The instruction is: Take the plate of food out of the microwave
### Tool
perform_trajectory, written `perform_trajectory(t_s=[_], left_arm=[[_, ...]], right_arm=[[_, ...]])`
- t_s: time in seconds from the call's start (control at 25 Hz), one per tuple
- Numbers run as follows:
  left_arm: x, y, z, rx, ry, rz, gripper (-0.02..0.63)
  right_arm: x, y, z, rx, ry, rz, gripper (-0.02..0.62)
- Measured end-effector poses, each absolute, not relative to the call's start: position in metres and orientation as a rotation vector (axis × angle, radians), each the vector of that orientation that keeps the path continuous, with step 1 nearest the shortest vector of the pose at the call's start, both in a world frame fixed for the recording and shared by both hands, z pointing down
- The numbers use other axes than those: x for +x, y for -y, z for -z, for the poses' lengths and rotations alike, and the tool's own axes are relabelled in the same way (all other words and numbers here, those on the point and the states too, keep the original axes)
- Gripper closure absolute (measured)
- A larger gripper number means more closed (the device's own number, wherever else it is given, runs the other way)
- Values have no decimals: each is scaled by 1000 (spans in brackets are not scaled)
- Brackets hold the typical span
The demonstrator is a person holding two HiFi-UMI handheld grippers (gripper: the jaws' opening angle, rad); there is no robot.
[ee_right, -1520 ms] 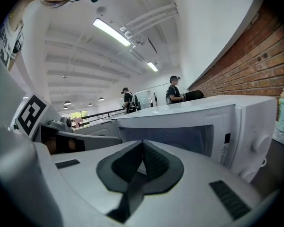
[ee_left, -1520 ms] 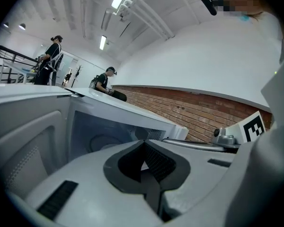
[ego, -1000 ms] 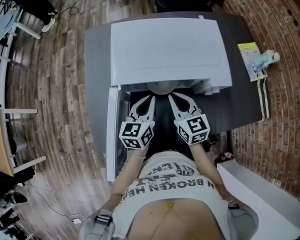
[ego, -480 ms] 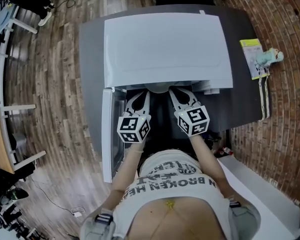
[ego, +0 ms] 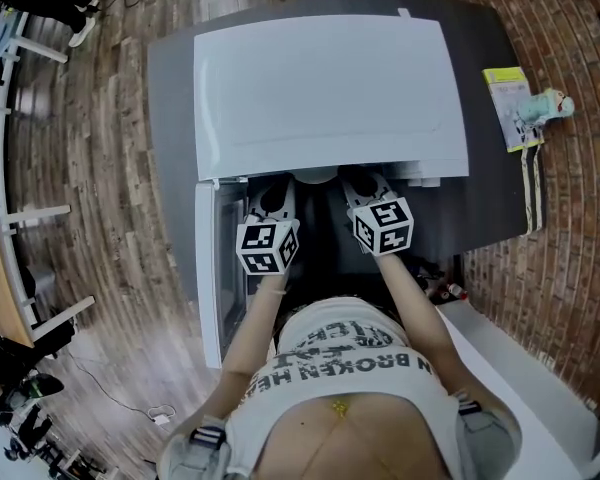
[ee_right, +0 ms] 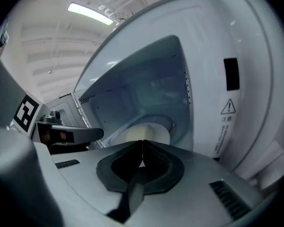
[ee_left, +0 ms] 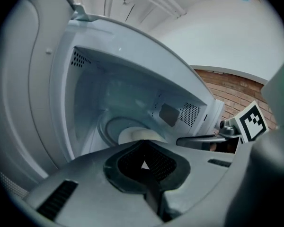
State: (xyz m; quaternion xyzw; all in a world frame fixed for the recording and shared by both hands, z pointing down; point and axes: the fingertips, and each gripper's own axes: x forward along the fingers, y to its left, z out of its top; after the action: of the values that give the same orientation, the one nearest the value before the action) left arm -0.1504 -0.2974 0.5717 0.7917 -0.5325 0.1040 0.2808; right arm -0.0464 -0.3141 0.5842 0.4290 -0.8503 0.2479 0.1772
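Note:
A white microwave [ego: 330,78] stands on a dark grey table [ego: 490,188], its door [ego: 208,268] swung open to the left. Inside, a cream plate [ee_left: 132,135] rests on the glass turntable [ee_left: 106,126]; the right gripper view shows the same plate [ee_right: 149,130]. No food on it can be made out. My left gripper [ego: 278,184] and right gripper [ego: 364,180] reach side by side into the oven's mouth, tips under its top edge. Both are shut with nothing between the jaws. Each sits just short of the plate, left gripper [ee_left: 143,142] and right gripper [ee_right: 142,142].
A yellow-green packet [ego: 508,108] and a small pale toy [ego: 552,103] lie at the table's right edge. Brick paving runs along the right and wood floor along the left. A white bench [ego: 520,368] sits at lower right.
Both grippers have gone forward and down, from in front of the open microwave to its mouth, with their tips now under the top edge. Their jaws have stayed shut.

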Motion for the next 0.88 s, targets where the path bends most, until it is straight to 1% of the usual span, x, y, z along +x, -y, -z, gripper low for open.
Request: perform_trajectory(t_s=[0.32, 0.56, 0.6, 0.64, 0.68, 0.76, 0.88], left_arm=[[-158, 307, -594, 2027, 1434, -266, 600], [-169, 313, -613, 1889, 1414, -161, 597], [-171, 314, -616, 1873, 1411, -148, 587], [-173, 315, -618, 1858, 1410, -141, 556], [-174, 315, -621, 1845, 1406, -135, 529], [-175, 315, -625, 1817, 1393, -108, 517], [-176, 317, -627, 1777, 1368, -44, 499]], right_arm=[[-40, 326, -604, 1250, 2346, -747, 586], [-36, 333, -611, 1322, 2313, -792, 585], [-36, 333, -612, 1331, 2310, -805, 583], [-37, 333, -613, 1339, 2307, -815, 577], [-37, 332, -615, 1346, 2303, -826, 559], [-38, 331, -618, 1369, 2292, -863, 501], [-35, 331, -624, 1438, 2257, -970, 462]])
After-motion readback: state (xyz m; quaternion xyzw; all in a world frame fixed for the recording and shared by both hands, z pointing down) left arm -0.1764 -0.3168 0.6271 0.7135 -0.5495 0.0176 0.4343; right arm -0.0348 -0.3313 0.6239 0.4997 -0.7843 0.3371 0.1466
